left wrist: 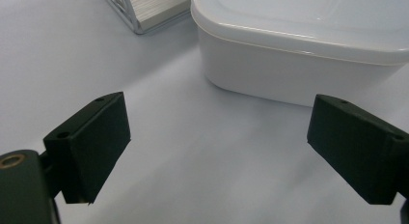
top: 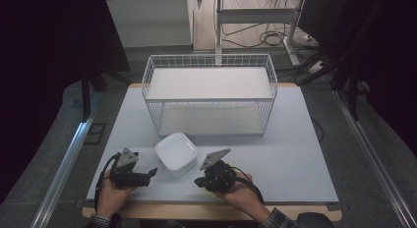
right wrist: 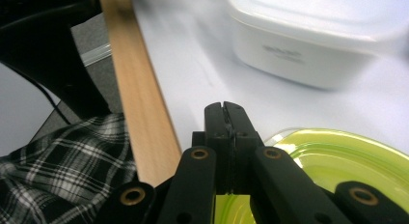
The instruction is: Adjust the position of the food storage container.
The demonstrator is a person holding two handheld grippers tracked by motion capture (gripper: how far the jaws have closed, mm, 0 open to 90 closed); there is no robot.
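Note:
A white square container with a lid sits on the pale table in front of me. My left gripper rests at its left, jaws open and empty; in the left gripper view the container stands just ahead, between and beyond the jaws. My right gripper lies at the container's lower right, held low over the table's front. In the right gripper view its jaws are shut pad to pad. A clear yellow-green round lid lies under them; a grip on it cannot be told. The container is blurred beyond.
A white wire basket with two levels stands at the back of the table; its corner is near the container. The table's wooden front edge and a plaid sleeve are close to the right gripper. Bare table lies to the right.

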